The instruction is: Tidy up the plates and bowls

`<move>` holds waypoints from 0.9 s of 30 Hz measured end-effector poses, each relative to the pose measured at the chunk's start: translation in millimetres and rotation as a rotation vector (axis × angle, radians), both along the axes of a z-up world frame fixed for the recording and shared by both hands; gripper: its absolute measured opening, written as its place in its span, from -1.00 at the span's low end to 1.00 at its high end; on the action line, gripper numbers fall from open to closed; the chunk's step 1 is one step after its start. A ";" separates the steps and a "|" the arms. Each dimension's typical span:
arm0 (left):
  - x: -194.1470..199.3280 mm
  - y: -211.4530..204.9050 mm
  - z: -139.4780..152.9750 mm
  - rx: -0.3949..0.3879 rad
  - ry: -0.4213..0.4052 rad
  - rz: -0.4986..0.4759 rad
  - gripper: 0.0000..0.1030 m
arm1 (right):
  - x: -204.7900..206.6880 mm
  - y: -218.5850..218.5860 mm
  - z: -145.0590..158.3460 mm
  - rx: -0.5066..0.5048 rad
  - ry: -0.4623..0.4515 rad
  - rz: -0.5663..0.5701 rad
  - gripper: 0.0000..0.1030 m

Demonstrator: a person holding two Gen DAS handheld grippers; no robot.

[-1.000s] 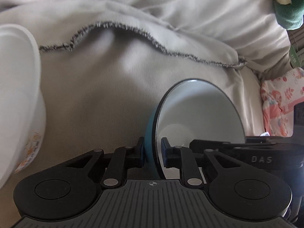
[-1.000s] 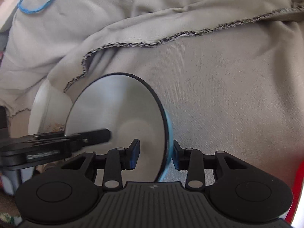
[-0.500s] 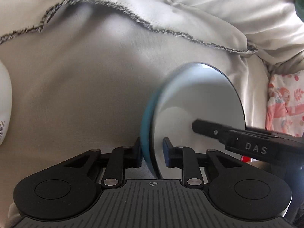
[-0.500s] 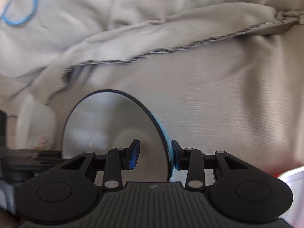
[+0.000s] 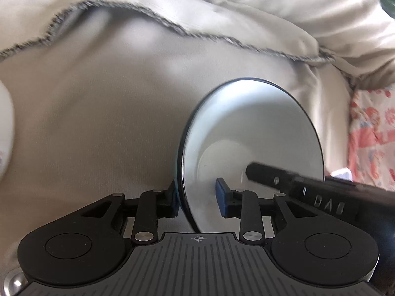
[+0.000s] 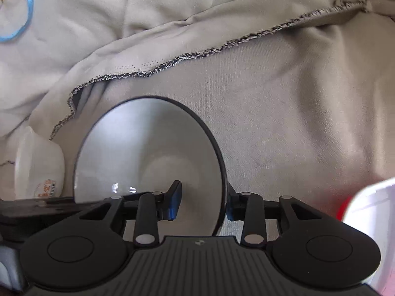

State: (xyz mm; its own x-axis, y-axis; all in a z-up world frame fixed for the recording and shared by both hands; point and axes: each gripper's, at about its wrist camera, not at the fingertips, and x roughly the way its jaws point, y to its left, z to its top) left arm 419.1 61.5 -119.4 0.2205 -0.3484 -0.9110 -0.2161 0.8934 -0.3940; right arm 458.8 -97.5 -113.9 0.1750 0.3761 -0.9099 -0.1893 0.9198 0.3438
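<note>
A soft surface draped in a beige cloth (image 6: 284,128) carried everything; whether a bed or a sofa lay under it could not be told. The cloth was rumpled, and a frayed dark-flecked hem (image 6: 222,45) ran across it where one layer folded over another; the same hem (image 5: 197,34) showed in the left wrist view. A white cup (image 6: 37,167) with a small orange print lay on the cloth at the left, near the fold. A pink floral fabric (image 5: 372,138) lay at the cloth's right edge. A blue loop (image 6: 22,22) rested on the far rumpled part.
</note>
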 end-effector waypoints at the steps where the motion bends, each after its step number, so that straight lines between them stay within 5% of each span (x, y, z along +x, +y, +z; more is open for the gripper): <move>1: 0.2 -3.3 -1.1 -0.020 0.003 -0.002 -0.38 | -0.4 -3.7 2.5 -0.014 -0.011 0.003 -0.31; 14: -4.5 -20.0 -5.7 0.039 0.002 0.052 -0.44 | -1.2 -13.6 -10.3 -0.076 0.068 0.015 -0.39; 20: 0.7 -12.7 -10.6 0.003 0.014 0.029 -0.50 | -2.9 -12.4 -13.5 -0.096 0.111 -0.107 -0.37; 27: 6.7 1.5 -17.6 -0.089 0.045 0.071 -0.57 | -7.2 -9.7 -7.9 -0.112 0.016 -0.028 -0.40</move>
